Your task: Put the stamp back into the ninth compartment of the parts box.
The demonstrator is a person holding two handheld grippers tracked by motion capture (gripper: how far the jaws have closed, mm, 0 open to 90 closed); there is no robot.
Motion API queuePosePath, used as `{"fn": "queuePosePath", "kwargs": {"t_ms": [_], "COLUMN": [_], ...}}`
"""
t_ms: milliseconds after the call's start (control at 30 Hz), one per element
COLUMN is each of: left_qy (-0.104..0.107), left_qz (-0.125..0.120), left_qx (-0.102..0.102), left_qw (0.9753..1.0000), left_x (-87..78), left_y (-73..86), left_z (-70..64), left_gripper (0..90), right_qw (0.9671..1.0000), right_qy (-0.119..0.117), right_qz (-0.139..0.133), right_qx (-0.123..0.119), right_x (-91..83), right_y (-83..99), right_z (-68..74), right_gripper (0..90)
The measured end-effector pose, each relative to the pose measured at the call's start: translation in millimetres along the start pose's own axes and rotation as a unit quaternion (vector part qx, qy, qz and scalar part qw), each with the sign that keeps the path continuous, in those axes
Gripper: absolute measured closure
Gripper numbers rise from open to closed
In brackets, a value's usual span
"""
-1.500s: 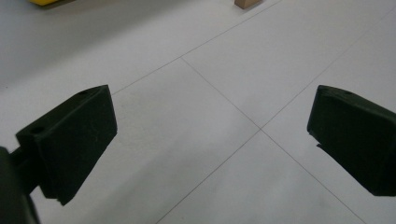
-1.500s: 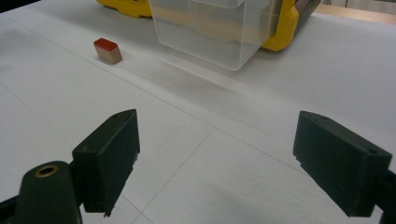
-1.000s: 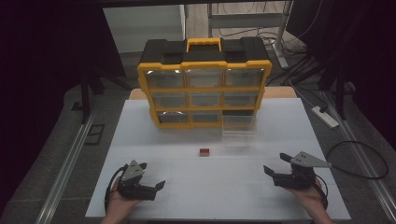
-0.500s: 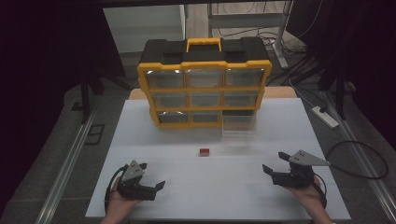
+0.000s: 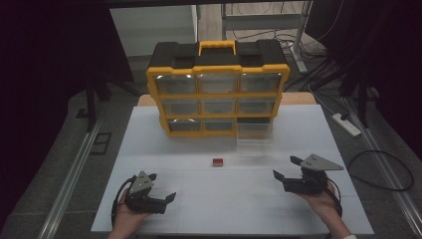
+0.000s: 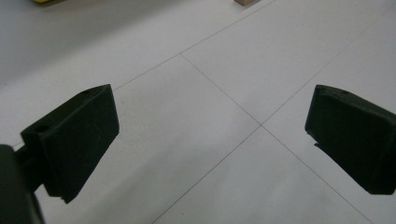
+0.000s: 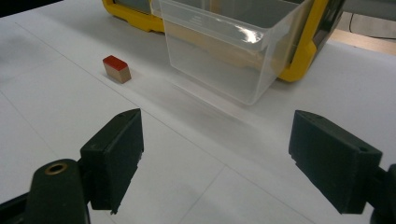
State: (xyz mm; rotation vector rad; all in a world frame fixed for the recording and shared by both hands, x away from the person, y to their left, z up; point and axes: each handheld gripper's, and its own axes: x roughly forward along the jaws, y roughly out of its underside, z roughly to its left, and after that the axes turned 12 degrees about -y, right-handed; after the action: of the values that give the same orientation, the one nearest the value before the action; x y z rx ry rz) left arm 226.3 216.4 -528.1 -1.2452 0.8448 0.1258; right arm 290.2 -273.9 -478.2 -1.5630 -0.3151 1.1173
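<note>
Grippers first: your left gripper (image 5: 161, 194) sits near the front-left edge of the white table (image 5: 298, 129), jaws spread wide, gripping nothing. Your right gripper (image 5: 287, 169) sits front-right, jaws equally wide, also empty. Small red-topped wooden block (image 5: 217, 162) lies alone mid-table, between and ahead of both grippers, with bare surface all round. Clear plastic drawer (image 5: 255, 135) stands pulled out at the lower right of the yellow-and-black organiser cabinet (image 5: 217, 87), near the block.

High view looks down, forward over white table (image 5: 199, 199), far off. Right gripper view sits low, close, facing clear drawer (image 7: 233, 51); both share red block (image 5: 217, 162).
</note>
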Motion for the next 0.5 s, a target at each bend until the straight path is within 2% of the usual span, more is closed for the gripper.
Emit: {"fn": "queuePosePath", "kwargs": {"t_ms": [500], "left_qy": [0.001], "left_qz": [0.003], "left_qx": [0.002], "left_qw": [1.0], "left_x": [1.0], "left_y": [0.6], "left_z": [-0.2], "left_gripper": [3.2], "right_qw": [0.9997], "right_qy": [-0.02], "right_qz": [0.009], "right_qx": [-0.015], "right_x": [17.5], "right_y": [-15.5], "right_z": [10.3], "right_gripper": [18.6]}}
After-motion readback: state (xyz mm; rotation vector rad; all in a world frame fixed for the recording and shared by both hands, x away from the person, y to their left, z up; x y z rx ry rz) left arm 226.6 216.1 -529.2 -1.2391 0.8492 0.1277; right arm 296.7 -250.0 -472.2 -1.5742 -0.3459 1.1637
